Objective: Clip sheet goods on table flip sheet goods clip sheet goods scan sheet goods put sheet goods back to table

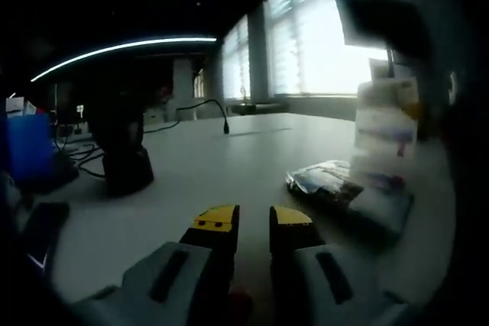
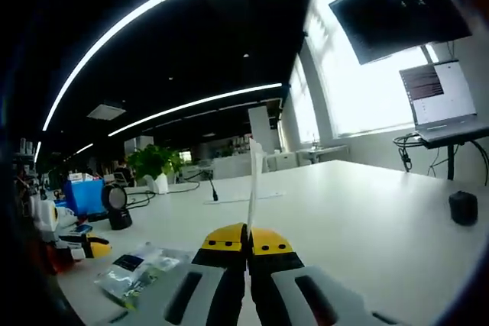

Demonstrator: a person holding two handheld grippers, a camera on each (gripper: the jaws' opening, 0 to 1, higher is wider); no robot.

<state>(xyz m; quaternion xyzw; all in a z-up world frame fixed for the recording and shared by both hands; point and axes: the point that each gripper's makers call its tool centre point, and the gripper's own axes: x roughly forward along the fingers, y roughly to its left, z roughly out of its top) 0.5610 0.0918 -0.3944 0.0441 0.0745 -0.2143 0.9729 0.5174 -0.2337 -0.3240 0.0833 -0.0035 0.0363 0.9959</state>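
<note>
My right gripper [image 2: 248, 239] is shut on a thin white sheet packet [image 2: 252, 181], which I see edge-on, standing straight up from the yellow jaw tips. In the left gripper view the same packet [image 1: 387, 124] hangs upright at the right, white with coloured print, above the table [image 1: 229, 166]. A clear plastic packet with dark contents [image 1: 340, 185] lies flat on the table below it, and it also lies low on the left [image 2: 141, 266] in the right gripper view. My left gripper [image 1: 254, 221] hovers low over the table, open, with a narrow bare gap between its jaws.
A black stand-like device [image 1: 126, 159] with cables stands at the left of the table, small and round-headed [image 2: 116, 205] from the other side. A blue box [image 2: 84, 192] and a plant [image 2: 153, 162] stand behind it. A laptop [image 2: 439, 101] and a small black object [image 2: 462, 208] are at the right.
</note>
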